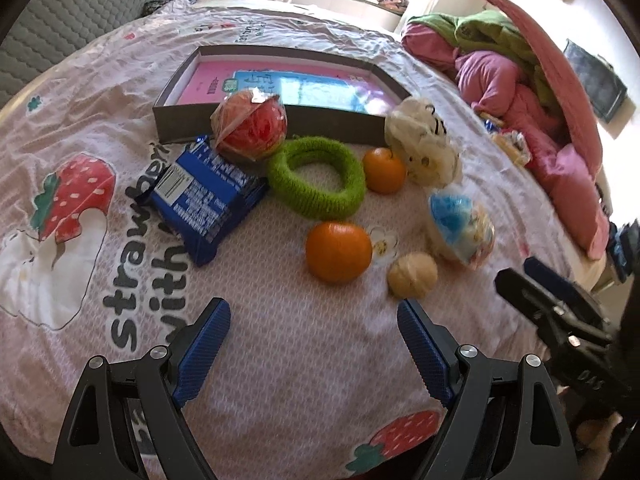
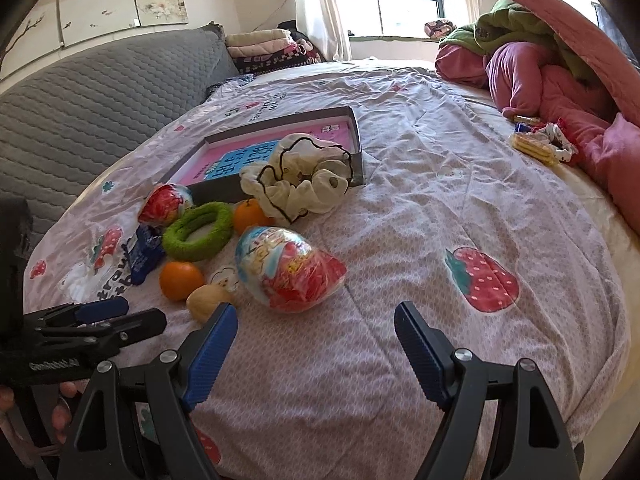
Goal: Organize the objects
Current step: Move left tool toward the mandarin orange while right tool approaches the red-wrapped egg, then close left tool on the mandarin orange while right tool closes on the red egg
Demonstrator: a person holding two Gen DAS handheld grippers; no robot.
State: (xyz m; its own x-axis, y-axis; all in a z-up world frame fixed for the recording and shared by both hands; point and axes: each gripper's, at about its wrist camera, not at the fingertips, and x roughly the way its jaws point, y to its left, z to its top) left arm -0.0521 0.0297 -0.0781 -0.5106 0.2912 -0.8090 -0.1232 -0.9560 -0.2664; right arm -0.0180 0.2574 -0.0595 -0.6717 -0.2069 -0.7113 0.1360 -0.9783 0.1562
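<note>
2 oranges (image 1: pixel 338 251), a green ring (image 1: pixel 316 178), a blue packet (image 1: pixel 204 196) and perhaps a walnut (image 1: pixel 412 275) lie before the open box (image 1: pixel 264 120).

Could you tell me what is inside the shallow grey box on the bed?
Inside the grey box lies a flat pink and blue printed sheet covering its floor. The cream fabric toy hides the near corner in the right wrist view.

1. a home bedroom is shown.
2. a bed (image 2: pixel 400 200) is covered by a strawberry-print sheet (image 2: pixel 440 320).
3. a quilted grey headboard (image 2: pixel 80 100), folded blankets (image 2: pixel 264 46) and heaped bedding (image 2: pixel 540 64) are seen beside a curtained window (image 2: pixel 400 0).
</note>
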